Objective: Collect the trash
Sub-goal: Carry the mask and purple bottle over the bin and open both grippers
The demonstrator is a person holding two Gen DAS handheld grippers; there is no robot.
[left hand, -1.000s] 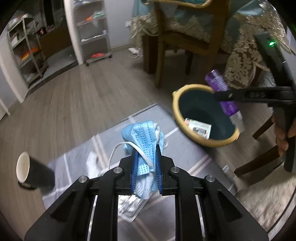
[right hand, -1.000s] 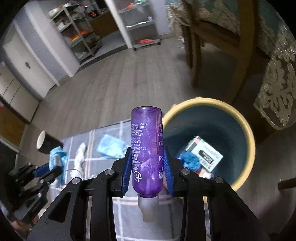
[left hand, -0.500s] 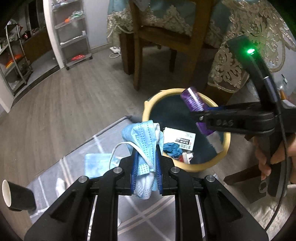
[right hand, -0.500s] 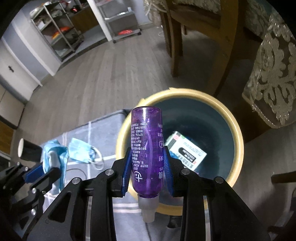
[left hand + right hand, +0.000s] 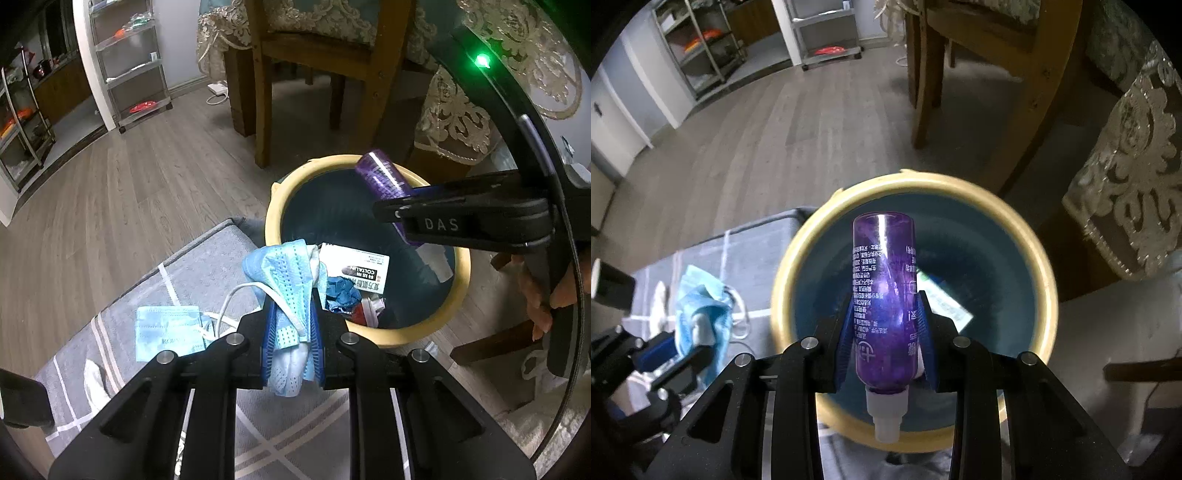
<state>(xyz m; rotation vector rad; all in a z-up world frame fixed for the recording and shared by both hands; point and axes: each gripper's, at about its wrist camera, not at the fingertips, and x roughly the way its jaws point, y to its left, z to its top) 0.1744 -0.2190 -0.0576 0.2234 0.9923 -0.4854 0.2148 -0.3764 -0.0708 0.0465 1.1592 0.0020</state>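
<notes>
A crumpled blue face mask (image 5: pixel 286 280) is clamped in my left gripper (image 5: pixel 291 332), which hangs just short of the near left rim of the bin (image 5: pixel 280 192). My right gripper (image 5: pixel 884 328) is shut on a purple bottle (image 5: pixel 882 288), white cap toward me, directly above the bin's (image 5: pixel 1027 236) dark opening. The left wrist view shows that right gripper (image 5: pixel 402 214) holding the purple bottle (image 5: pixel 382 179) over the bin from the right. The right wrist view shows the left gripper (image 5: pixel 687 339) with the mask (image 5: pixel 701 299) left of the bin. Inside lie a white box (image 5: pixel 356 266) and blue scraps (image 5: pixel 341 293).
A second flat blue mask (image 5: pixel 166 332) and a white scrap (image 5: pixel 94 380) lie on the grey mat (image 5: pixel 192 273). A dark paper cup (image 5: pixel 609 284) lies at the mat's left end. A wooden chair (image 5: pixel 317 55) and a lace-draped table (image 5: pixel 1126 184) stand behind the bin.
Both grippers have moved toward the bin and lower. The mask now hangs at the bin's rim and the purple bottle is centred over its opening. Both grips are unchanged.
</notes>
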